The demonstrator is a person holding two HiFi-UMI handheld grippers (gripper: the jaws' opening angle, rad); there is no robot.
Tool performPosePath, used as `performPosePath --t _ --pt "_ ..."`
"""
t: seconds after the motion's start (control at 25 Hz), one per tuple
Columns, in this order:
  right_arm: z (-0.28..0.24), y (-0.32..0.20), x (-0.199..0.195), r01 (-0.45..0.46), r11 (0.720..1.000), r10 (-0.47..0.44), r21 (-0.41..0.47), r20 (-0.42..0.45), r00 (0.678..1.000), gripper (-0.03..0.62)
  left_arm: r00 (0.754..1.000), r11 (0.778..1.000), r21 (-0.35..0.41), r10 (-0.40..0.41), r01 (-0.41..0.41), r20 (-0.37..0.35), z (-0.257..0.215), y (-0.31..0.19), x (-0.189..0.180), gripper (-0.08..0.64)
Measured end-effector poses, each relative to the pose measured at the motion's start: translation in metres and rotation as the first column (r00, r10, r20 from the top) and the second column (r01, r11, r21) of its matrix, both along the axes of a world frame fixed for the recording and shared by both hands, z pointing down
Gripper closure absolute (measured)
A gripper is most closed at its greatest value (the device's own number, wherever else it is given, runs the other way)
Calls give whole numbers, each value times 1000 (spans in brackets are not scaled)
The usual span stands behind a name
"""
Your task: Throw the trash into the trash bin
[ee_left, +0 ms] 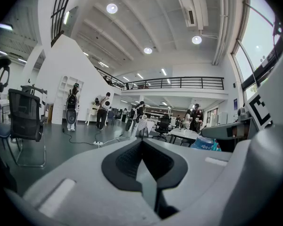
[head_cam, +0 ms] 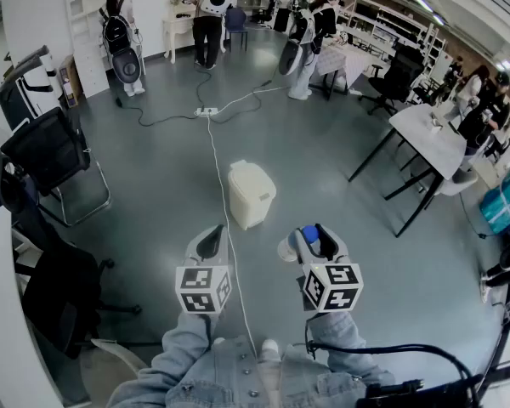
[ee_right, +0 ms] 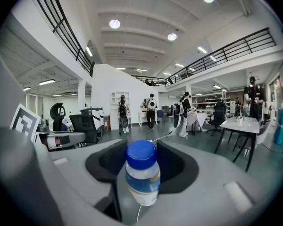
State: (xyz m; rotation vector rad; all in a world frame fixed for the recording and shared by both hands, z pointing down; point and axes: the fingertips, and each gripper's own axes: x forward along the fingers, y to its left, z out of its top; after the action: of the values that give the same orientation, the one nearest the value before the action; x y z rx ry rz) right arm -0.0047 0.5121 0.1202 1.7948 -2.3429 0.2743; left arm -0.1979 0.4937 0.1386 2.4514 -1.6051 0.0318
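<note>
Right gripper (head_cam: 313,240): we clamp the bottle (ee_right: 142,179), carrying it binward.
Left gripper (ee_left: 142,166): our jaws closed, empty, spare.
Bin (head_cam: 251,194): frame centre, well apart.

Left gripper (head_cam: 210,243) closed; right gripper (head_cam: 313,240) clamps bottle (ee_right: 142,173).

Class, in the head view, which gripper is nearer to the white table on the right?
Right. The right gripper, shut on the blue-capped bottle, has the white table ahead and to its right; the left gripper, shut and empty, sits farther left, beyond it.
</note>
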Motion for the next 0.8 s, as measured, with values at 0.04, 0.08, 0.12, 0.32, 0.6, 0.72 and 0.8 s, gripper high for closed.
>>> performPosePath --t 0.04,0.08,0.12,0.32,0.6,0.72,0.8 --pt "0 -1 -1 -2 1000 2 0 -2 1000 393 1000 1000 -2 3 -3 -1 1 -1 -1 551" --pt "1 -2 -2 -2 1000 2 0 -3 1000 393 1000 1000 -3 5 -5 -2 2 -2 -1 551" --pt "1 -3 -4 1 1000 -1 1 -1 1000 393 1000 1000 -4 7 -7 -4 3 -3 -2 551" --pt "2 -9 -23 34 999 -34 -9 23 999 393 1000 1000 -6 11 -11 -19 7 -9 -16 551" --pt "1 -17 -35 -24 1000 24 -5 32 999 393 999 1000 -11 19 -19 -41 13 -22 -43 551" --pt "8 -17 -33 -50 998 51 -24 46 998 393 998 999 -29 28 -29 -50 20 -29 -47 551" --pt "15 -20 -26 -69 996 72 -47 60 996 393 998 998 -40 40 -41 -46 25 -33 -43 551"
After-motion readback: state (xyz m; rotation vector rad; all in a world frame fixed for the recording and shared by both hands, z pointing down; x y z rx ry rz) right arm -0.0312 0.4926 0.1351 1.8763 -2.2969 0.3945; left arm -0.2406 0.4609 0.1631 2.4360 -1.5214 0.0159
